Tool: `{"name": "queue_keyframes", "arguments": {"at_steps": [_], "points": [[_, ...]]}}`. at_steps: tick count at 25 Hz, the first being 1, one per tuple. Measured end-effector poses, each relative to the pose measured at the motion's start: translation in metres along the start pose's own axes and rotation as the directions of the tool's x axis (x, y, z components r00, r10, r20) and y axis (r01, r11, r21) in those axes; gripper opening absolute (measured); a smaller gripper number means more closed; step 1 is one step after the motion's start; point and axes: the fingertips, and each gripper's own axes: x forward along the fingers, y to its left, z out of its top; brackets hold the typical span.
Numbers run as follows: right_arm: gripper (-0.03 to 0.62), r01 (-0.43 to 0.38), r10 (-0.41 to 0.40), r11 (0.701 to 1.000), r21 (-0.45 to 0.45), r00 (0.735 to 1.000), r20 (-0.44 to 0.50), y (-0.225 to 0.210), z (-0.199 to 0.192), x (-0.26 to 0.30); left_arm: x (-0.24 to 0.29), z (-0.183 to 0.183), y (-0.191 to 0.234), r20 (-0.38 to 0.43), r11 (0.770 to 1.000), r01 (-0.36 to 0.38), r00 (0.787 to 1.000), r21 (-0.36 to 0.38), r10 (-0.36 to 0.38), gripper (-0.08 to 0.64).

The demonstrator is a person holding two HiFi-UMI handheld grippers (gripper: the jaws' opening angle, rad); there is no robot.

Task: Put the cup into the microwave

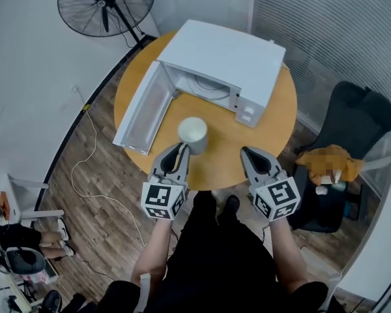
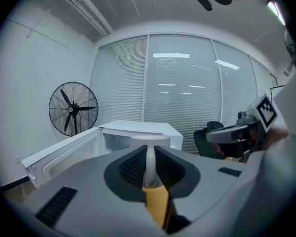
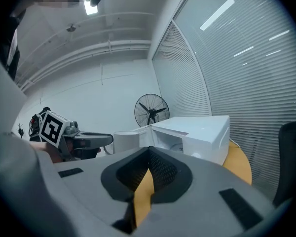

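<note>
A white cup (image 1: 193, 130) stands upright near the front of the round wooden table (image 1: 274, 129), in front of the white microwave (image 1: 228, 57). The microwave's door (image 1: 143, 109) hangs wide open to the left, and its turntable shows inside. My left gripper (image 1: 182, 147) reaches the cup's near left side. In the left gripper view its jaws are drawn close on a narrow white part of the cup (image 2: 150, 164), which looks like the handle. My right gripper (image 1: 246, 152) hovers over the table's front edge, right of the cup, shut and empty. The right gripper view shows the cup (image 3: 126, 141) beside the left gripper (image 3: 89, 141).
A standing fan (image 1: 105, 5) is on the floor behind the table at the left. A black office chair (image 1: 352, 129) with an orange item on it sits to the right. A white cable (image 1: 85, 155) trails over the wooden floor at the left.
</note>
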Motion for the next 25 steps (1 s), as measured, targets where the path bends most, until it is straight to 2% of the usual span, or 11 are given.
{"name": "queue_keyframes", "arguments": {"at_steps": [5, 13, 20, 25], "points": [[0.009, 0.045, -0.045, 0.999, -0.011, 0.999, -0.011, -0.006, 0.009, 0.013, 0.025, -0.003, 0.018, -0.01, 0.999, 0.044, 0.999, 0.0, -0.044, 0.04], [0.009, 0.088, -0.088, 0.996, 0.01, 0.996, -0.03, -0.004, 0.018, 0.052, 0.073, -0.003, 0.046, 0.003, 0.993, 0.104, 0.995, 0.059, -0.104, 0.041], [0.009, 0.139, -0.138, 0.99, 0.02, 0.989, -0.047, -0.008, 0.018, 0.078, 0.119, -0.015, 0.067, -0.006, 0.983, 0.162, 0.987, 0.085, -0.162, 0.04], [0.009, 0.177, -0.174, 0.983, 0.043, 0.982, -0.078, -0.014, 0.009, 0.09, 0.149, -0.027, 0.081, -0.023, 0.978, 0.193, 0.981, 0.074, -0.192, 0.04]]}}
